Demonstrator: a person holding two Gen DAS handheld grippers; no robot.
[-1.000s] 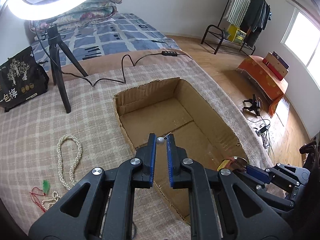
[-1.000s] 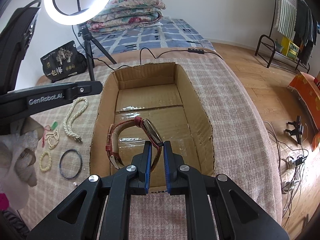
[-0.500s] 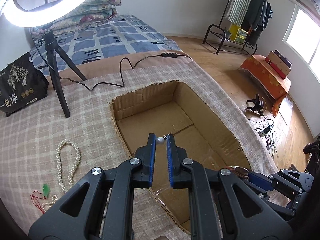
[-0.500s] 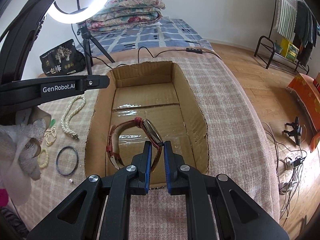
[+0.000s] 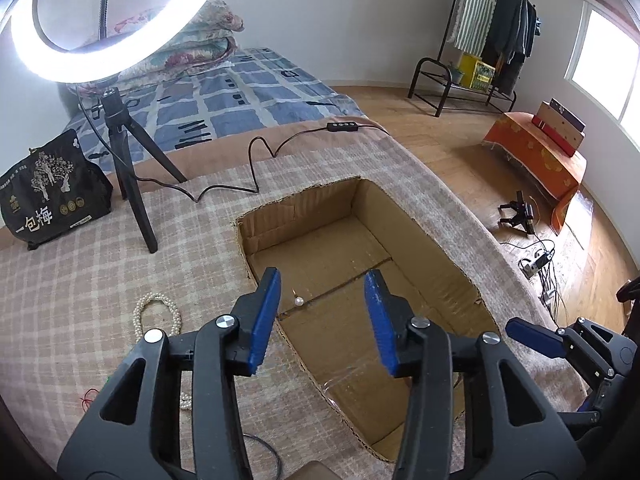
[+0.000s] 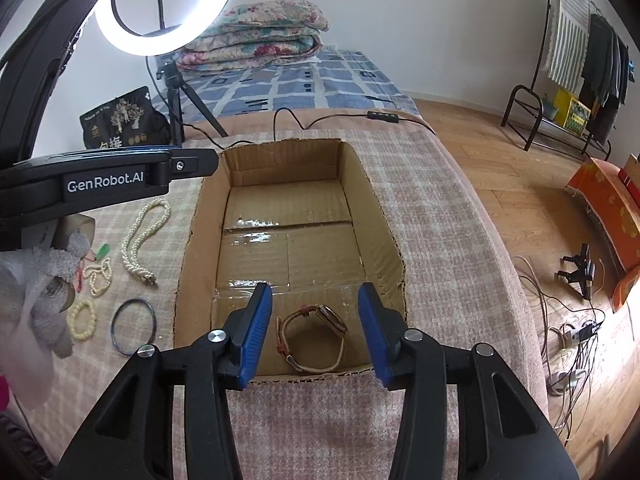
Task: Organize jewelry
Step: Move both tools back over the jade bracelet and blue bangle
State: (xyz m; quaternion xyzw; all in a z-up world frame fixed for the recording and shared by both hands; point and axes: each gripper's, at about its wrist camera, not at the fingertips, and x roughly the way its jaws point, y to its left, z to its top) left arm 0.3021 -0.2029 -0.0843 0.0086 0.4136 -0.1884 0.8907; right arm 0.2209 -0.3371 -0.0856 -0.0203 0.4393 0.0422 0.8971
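Observation:
An open cardboard box sits sunk in the checked blanket. My left gripper is open above the box; a small pearl stud lies on the box floor between its fingers. My right gripper is open over the box's near end; a red-brown strap watch lies on the box floor below it. A pearl necklace, small bead bracelets and a dark bangle lie on the blanket left of the box.
A ring light on a black tripod and its cable stand behind the box, with a black bag to the left. A gloved hand shows at the left. The bed edge drops to a wooden floor on the right.
Both grippers opened. The pearl stud dropped from the left gripper and the watch from the right gripper onto the box floor.

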